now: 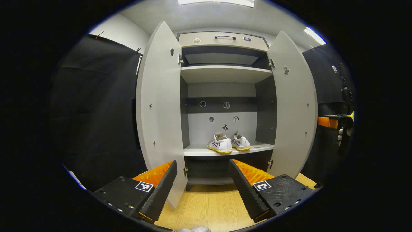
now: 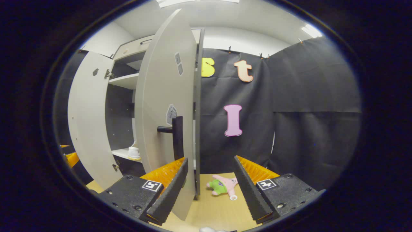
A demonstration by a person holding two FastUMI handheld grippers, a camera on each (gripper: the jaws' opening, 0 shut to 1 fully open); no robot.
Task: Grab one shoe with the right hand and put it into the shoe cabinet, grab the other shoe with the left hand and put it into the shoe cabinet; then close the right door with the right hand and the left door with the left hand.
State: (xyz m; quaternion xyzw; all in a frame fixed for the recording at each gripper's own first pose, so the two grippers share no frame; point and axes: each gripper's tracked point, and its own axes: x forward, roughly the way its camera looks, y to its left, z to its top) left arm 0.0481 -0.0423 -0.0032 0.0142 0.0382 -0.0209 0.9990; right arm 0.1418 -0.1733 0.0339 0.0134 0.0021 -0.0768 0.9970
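Both shoes [image 1: 229, 143] already in cabinet [image 1: 225, 96], side by side on the lower shelf [image 1: 257, 149], heels facing out. So shoe steps look done; step in hand = closing doors, right one first.

Right claw [image 2: 210, 190]: fingers apart, nothing held, sitting just beside the right door [image 2: 167, 106]. Door edge falls between the fingers at the near-left one; dark bar handle [image 2: 175, 135] just above. Left claw [image 1: 203, 183]: fingers apart, empty, facing the open cabinet, left door [image 1: 159, 106] edge next to its left finger.

Next move, imo: push the right door's outer face inward w/ right claw, sweep along hinge arc, then same for left door w/ left claw.

Materials: doors flat, smooth matte grey panels, rigid. Shoes white canvas-like w/ yellow soles. Floor [image 1: 209, 206] light wood grain. Finger pads ridged. Soft plush toy [image 2: 225, 187] on floor near right door; shouldn't block the swing, but can't tell for sure.
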